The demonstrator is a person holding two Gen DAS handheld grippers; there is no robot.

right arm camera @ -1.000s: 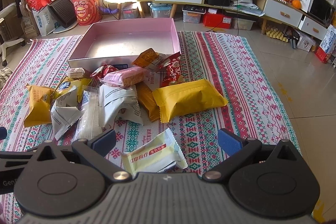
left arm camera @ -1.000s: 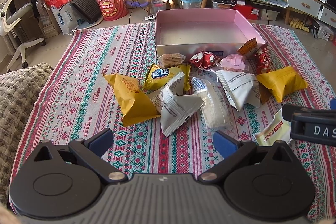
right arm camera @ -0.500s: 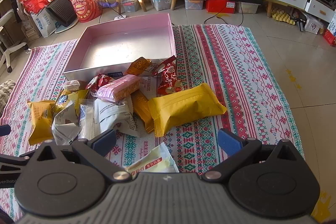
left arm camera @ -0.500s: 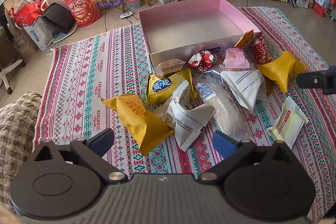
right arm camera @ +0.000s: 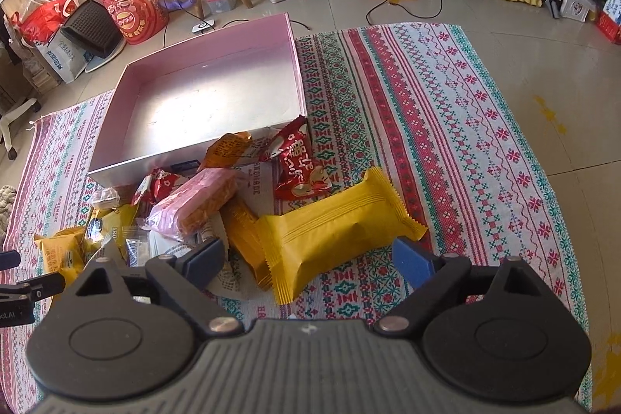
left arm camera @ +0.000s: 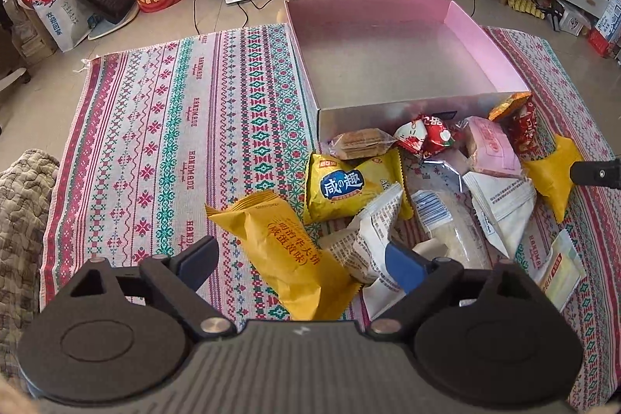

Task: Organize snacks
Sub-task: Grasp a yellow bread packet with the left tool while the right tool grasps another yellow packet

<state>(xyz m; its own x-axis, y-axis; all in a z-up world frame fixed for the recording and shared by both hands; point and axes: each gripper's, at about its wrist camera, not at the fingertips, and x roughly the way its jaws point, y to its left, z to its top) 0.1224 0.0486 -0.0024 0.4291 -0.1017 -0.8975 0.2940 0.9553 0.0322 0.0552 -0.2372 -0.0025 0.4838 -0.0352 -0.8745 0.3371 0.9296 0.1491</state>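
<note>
while both jaws gape wide, left gripper (left arm camera: 299, 260) hovers over an orange-yellow snack packet (left arm camera: 285, 257), right gripper (right arm camera: 310, 257) over a yellow wrapped cake (right arm camera: 333, 231).

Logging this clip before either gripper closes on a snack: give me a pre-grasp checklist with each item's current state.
1. Pink box has room for snacks: ok.
2. Left gripper open, yellow pastry pack between its fingers: ok.
3. Right gripper open, large yellow pack between its fingers: ok.
4. Yellow pastry pack free of neighbours: not ok, white crumpled pack lies against it.
5. Fingers low enough to grip: cannot tell.
</note>
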